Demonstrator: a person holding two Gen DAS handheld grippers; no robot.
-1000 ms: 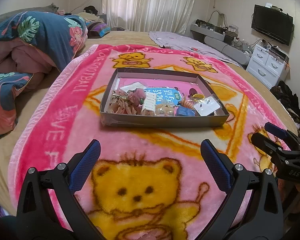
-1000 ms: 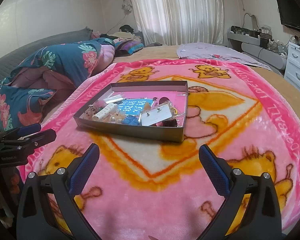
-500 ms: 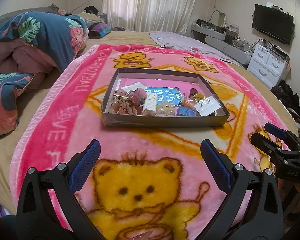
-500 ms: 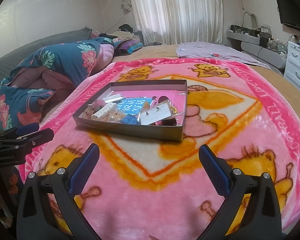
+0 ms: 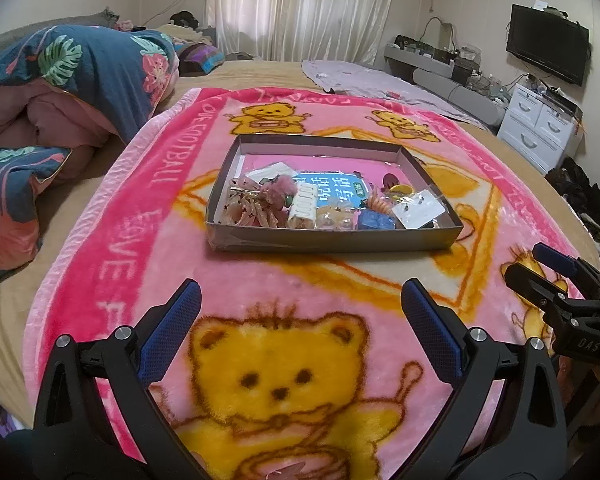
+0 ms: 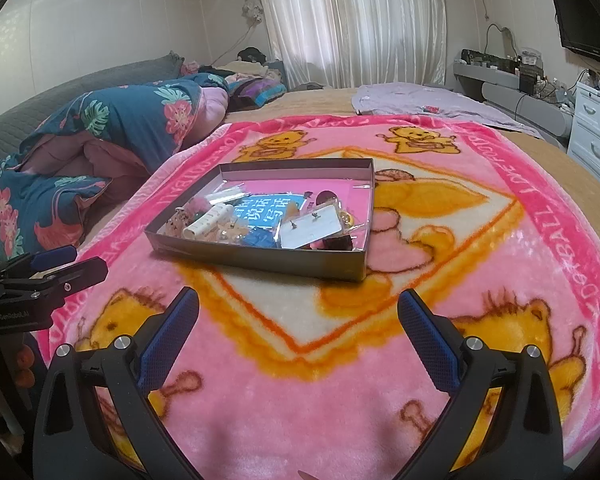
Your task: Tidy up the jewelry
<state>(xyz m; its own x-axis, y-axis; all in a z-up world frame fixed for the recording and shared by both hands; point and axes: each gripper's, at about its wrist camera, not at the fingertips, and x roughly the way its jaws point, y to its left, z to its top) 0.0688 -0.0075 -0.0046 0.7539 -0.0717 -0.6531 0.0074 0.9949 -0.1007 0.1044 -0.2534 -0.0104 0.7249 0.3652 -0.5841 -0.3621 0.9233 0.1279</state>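
A shallow grey box lies on a pink bear blanket on the bed. In it are pink hair clips, a white comb-like piece, a blue booklet, a blue item, yellow rings and an earring card. My left gripper is open and empty, short of the box. My right gripper is open and empty, short of the box's near right corner. Each gripper shows at the other view's edge.
A rumpled floral duvet lies at the left. A lilac cloth lies at the bed's far side. White drawers and a TV stand at the right.
Both views have shifted only slightly; the box sits marginally higher in the left wrist view. Both grippers stay open and empty.
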